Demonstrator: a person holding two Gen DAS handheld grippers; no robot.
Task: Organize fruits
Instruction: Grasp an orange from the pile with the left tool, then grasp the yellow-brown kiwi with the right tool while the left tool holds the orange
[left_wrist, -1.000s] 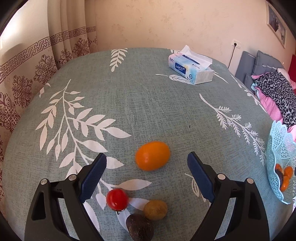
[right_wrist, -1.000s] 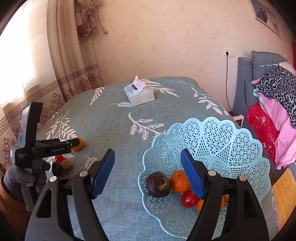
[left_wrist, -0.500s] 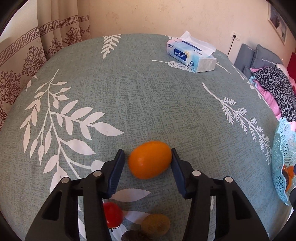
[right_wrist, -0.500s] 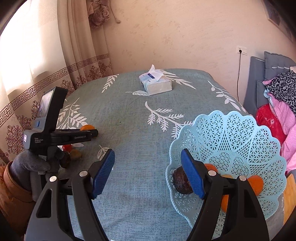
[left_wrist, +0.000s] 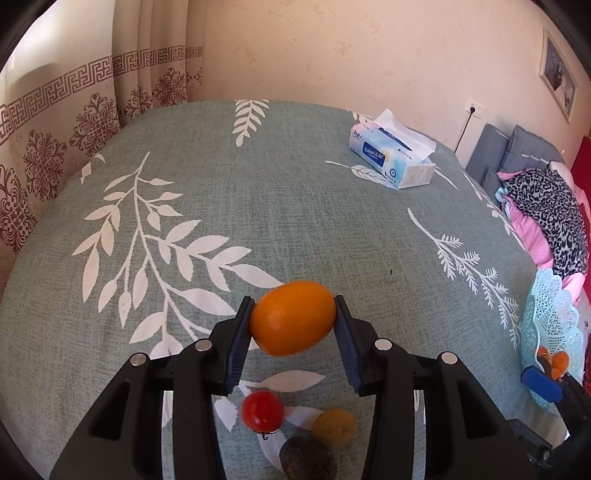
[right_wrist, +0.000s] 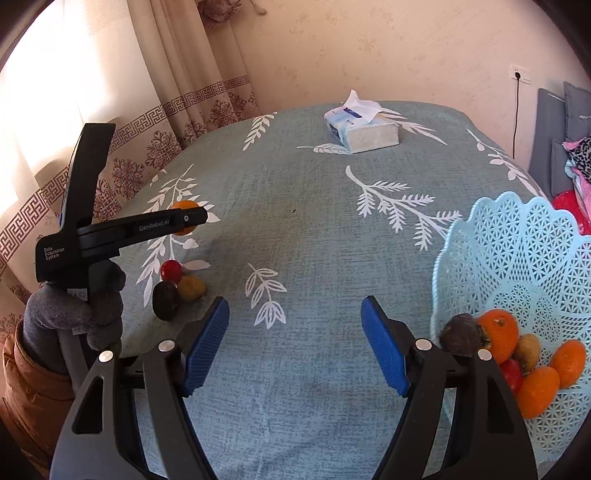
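Observation:
An orange oval fruit (left_wrist: 291, 317) sits between the pads of my left gripper (left_wrist: 292, 304); the jaws are closing and both pads press on it, just above the leaf-print tablecloth. Below it lie a red tomato (left_wrist: 263, 410), a small yellow-brown fruit (left_wrist: 334, 427) and a dark fruit (left_wrist: 307, 459). In the right wrist view my left gripper (right_wrist: 192, 218) holds that orange fruit (right_wrist: 184, 205) at the left. My right gripper (right_wrist: 295, 310) stands open over bare cloth, nothing between its fingers. The light-blue lattice basket (right_wrist: 517, 236) to its right holds several fruits.
A tissue box (left_wrist: 391, 158) stands at the table's far side. Patterned curtains hang beyond the left edge, and cushions and clothes lie beyond the right edge. A gloved hand (right_wrist: 74, 310) grips the left gripper's handle. The basket (left_wrist: 554, 325) sits at the right table edge.
My left gripper came forward around the orange fruit, closed on it and raised it slightly. My right gripper swung left, away from above the basket, still open.

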